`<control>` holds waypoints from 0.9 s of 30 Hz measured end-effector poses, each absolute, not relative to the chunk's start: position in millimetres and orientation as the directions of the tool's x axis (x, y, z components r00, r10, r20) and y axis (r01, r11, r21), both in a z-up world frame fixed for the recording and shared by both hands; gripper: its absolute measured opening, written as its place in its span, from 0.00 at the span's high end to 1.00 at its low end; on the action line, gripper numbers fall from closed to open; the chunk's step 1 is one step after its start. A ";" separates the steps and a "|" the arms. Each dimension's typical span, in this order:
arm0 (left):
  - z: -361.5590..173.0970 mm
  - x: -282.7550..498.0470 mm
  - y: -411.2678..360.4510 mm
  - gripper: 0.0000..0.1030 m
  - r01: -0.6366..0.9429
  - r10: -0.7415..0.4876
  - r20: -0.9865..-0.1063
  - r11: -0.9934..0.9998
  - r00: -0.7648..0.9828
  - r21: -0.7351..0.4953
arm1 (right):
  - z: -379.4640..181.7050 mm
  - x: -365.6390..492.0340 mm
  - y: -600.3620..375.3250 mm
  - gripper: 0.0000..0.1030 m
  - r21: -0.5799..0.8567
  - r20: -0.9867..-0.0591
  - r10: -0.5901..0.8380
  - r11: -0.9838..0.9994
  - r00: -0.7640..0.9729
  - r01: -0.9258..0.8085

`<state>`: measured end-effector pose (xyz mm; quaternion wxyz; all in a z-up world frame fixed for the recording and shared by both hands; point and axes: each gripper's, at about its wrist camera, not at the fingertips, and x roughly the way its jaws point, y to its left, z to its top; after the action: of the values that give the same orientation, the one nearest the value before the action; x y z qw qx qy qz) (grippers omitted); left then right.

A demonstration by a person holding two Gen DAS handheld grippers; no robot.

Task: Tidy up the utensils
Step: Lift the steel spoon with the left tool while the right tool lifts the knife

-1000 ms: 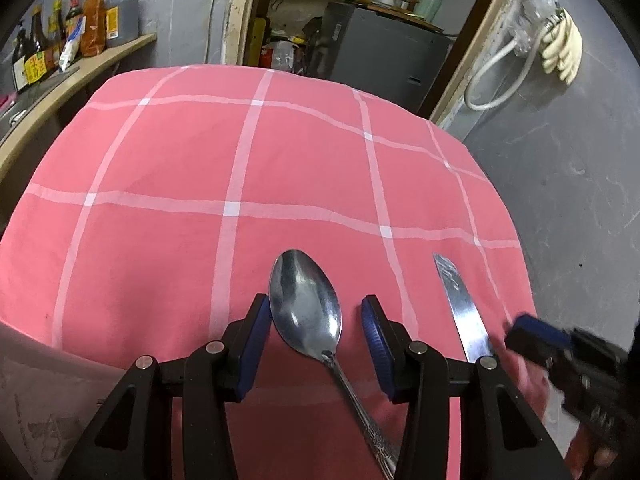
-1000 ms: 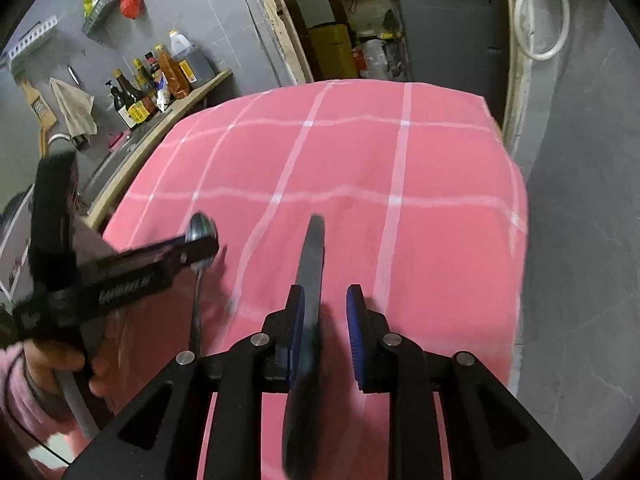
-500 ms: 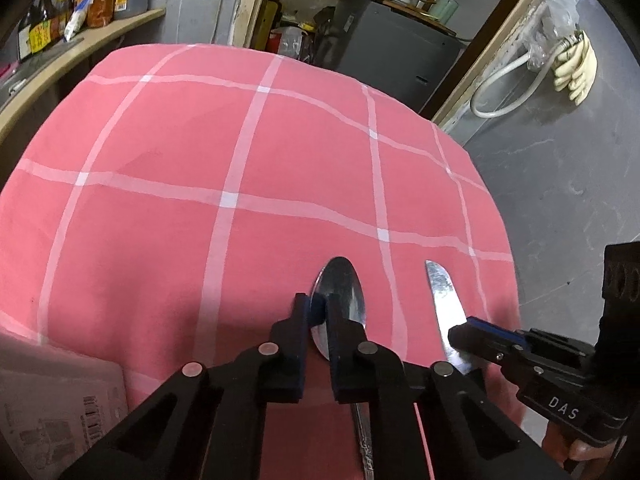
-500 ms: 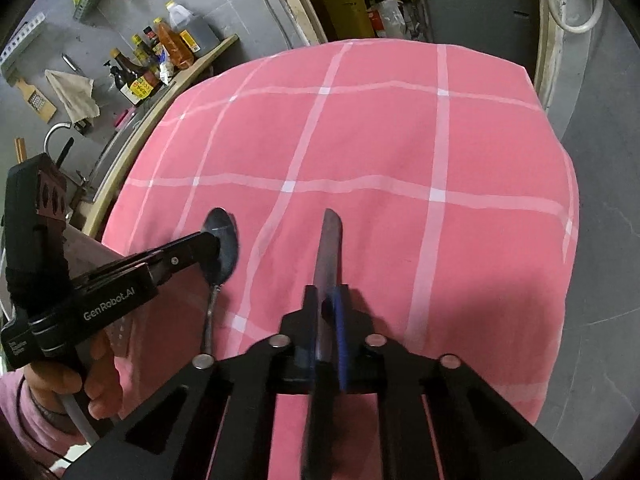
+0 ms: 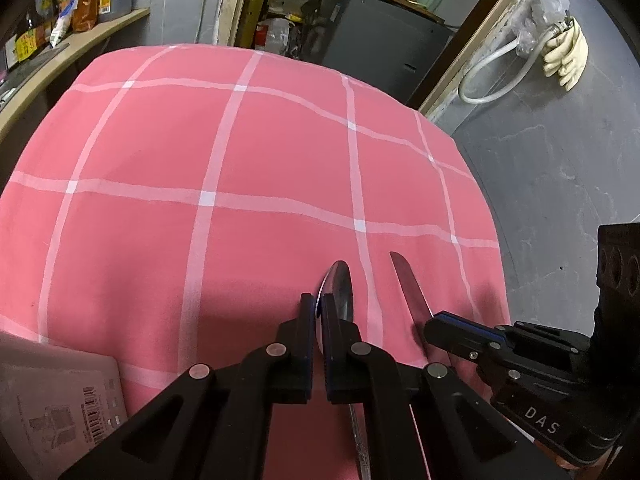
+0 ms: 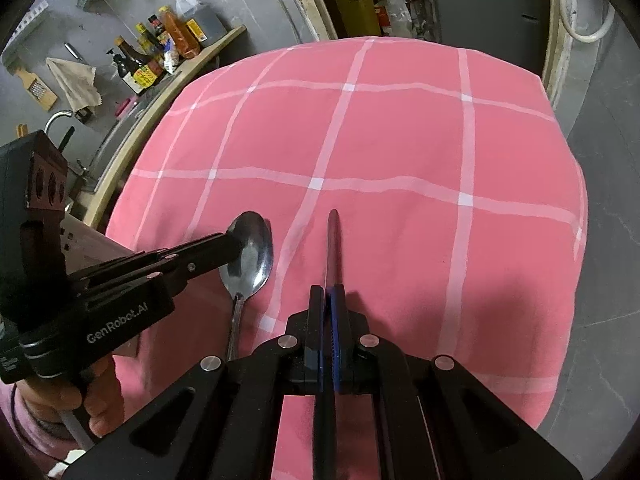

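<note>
A steel spoon [image 5: 339, 292] is clamped at its bowl by my left gripper [image 5: 318, 306], which is shut on it above the pink checked cloth [image 5: 240, 152]; its handle runs back under the fingers. It also shows in the right wrist view [image 6: 250, 254], held by the left gripper [image 6: 236, 242]. My right gripper [image 6: 327, 294] is shut on a table knife [image 6: 333, 240], blade on edge and pointing forward. In the left wrist view the knife [image 5: 408, 284] sticks out of the right gripper [image 5: 434, 326], just right of the spoon.
The pink cloth [image 6: 400, 140] covers a table that drops off at the right to a grey floor [image 5: 560, 160]. A shelf with sauce bottles [image 6: 160, 56] runs along the left. A cardboard box [image 5: 56, 408] sits at the near left corner.
Both grippers went from open around the utensils to shut on them. The spoon and knife have lifted off the cloth, the spoon tilting on edge; both grippers moved slightly forward.
</note>
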<state>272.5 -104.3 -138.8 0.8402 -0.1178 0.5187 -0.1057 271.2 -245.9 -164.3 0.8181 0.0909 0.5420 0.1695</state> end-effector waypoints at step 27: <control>-29.1 233.1 -99.1 0.98 0.160 -0.272 -0.701 0.962 0.659 -0.224 | -67.0 213.6 -281.1 0.99 0.396 -0.630 0.301 0.918 0.716 -0.038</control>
<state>233.1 -99.1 -29.1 0.9081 -0.0713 0.3952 -0.1190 213.6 -281.1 -67.0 0.9085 0.1803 0.3652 0.0932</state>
